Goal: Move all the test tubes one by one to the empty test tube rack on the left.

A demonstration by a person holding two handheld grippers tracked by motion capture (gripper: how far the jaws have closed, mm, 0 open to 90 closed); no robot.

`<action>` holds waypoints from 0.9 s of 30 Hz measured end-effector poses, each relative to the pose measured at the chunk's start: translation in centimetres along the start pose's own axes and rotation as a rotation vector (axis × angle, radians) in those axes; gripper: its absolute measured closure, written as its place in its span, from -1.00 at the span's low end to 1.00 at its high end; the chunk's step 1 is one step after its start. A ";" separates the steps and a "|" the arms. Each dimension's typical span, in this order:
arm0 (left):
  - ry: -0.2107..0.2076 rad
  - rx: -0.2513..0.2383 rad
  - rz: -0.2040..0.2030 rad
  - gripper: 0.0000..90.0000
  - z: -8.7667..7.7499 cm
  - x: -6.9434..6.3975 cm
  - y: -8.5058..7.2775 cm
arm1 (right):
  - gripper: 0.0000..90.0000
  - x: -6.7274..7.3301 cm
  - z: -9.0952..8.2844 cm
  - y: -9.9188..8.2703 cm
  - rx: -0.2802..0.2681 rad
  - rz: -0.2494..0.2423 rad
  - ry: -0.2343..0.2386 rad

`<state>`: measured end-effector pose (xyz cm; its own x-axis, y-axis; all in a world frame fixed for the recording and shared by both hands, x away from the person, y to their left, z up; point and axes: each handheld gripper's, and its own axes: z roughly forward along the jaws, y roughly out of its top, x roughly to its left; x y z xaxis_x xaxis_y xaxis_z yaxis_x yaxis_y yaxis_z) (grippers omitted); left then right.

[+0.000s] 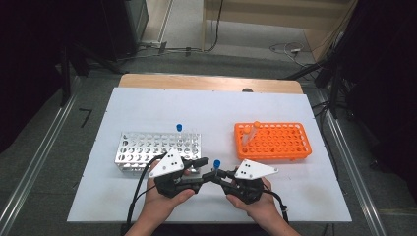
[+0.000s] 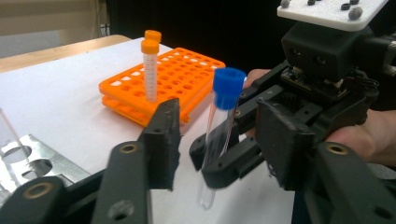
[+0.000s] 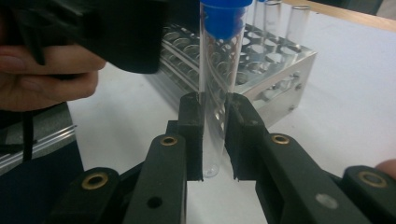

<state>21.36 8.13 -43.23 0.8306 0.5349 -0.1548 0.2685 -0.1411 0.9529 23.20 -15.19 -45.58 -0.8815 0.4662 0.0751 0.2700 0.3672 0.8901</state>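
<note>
The clear tube (image 3: 212, 93) with the blue cap (image 2: 228, 87) stands upright, long axis vertical, cap at the top and rounded bottom pointing down at the white table (image 1: 147, 105). It hangs above the table's near part, in front of the metal rack (image 1: 157, 147) and just off that rack's near right corner.

The right gripper (image 3: 214, 135) is clamped on the tube: in the right gripper view its two pads press the glass from either side at the lower half, and the tube's bottom ends level with the pad tips.

The left gripper (image 2: 219, 140) faces it from the rack side. Its fingers (image 2: 161, 140) stand apart, and in the left gripper view the tube shows in the gap between them, touching neither pad.

An orange rack (image 1: 273, 141) sits well to the right of the metal rack, with an orange-capped tube (image 2: 150, 70) upright in it.
</note>
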 end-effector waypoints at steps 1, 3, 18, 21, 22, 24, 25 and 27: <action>-0.004 0.003 0.002 0.24 0.1 0.0 0.0 | 0.68 0.1 0.1 0.0 0.003 -0.005 0.004; -0.004 0.003 0.005 0.33 0.2 -0.1 0.0 | 0.68 0.4 0.2 0.0 0.005 -0.010 0.014; 0.011 0.021 0.049 0.70 0.6 -0.5 -0.1 | 0.67 0.9 0.6 0.1 0.012 -0.026 0.039; 0.015 0.021 0.048 0.70 0.6 -0.4 -0.1 | 0.67 0.8 0.6 0.1 0.015 -0.024 0.042; 0.016 0.021 0.047 0.70 0.5 -0.4 -0.1 | 0.66 0.7 0.6 0.1 0.014 -0.026 0.042; 0.017 0.017 0.045 0.70 0.5 -0.4 -0.1 | 0.63 0.7 0.5 0.1 0.014 -0.022 0.044; 0.022 0.014 0.041 0.70 0.4 -0.4 -0.1 | 0.58 0.6 0.4 0.1 0.014 -0.024 0.049; 0.023 0.010 0.039 0.70 0.2 -0.2 0.0 | 0.47 0.4 0.3 0.1 0.012 -0.019 0.059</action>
<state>21.31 7.86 -43.25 0.8289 0.5481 -0.1118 0.2413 -0.1701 0.9554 23.02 -14.74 -45.61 -0.9077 0.4110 0.0845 0.2569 0.3851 0.8864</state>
